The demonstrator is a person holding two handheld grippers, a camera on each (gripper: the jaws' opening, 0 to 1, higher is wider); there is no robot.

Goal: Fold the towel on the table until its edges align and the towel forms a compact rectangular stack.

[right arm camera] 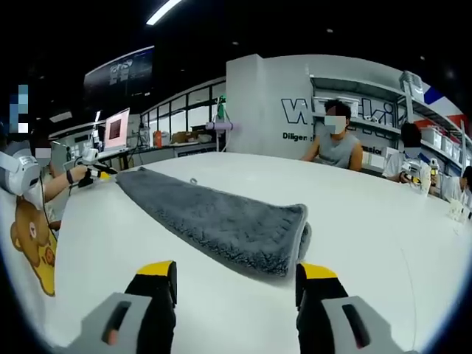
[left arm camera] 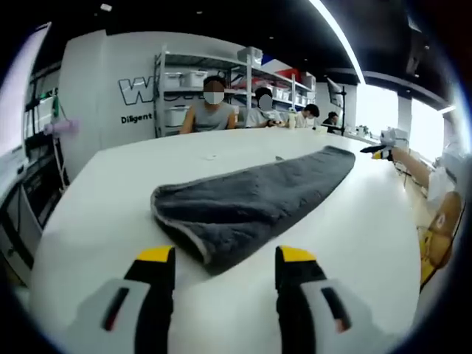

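Observation:
A dark grey towel (left arm camera: pixel 251 195) lies on the white table (left arm camera: pixel 110 214), folded lengthwise into a long double-layered strip. In the left gripper view it runs from just ahead of my left gripper (left arm camera: pixel 225 257) away to the right. That gripper is open, with the towel's near corner showing between its yellow tips. Far off at the strip's other end, my right gripper (left arm camera: pixel 378 152) shows small. In the right gripper view the towel (right arm camera: pixel 221 221) stretches off to the left. My right gripper (right arm camera: pixel 237 271) stands open at its near end. My left gripper (right arm camera: pixel 88 175) is small at the far end.
Several people sit along the table's far side (left arm camera: pixel 212 110). Shelves with bins (left arm camera: pixel 184 88) stand behind them. My bear-print shirt (right arm camera: pixel 29 243) borders the table. A small object (left arm camera: pixel 210 156) lies on the table beyond the towel. A monitor (right arm camera: pixel 116 127) stands at the back.

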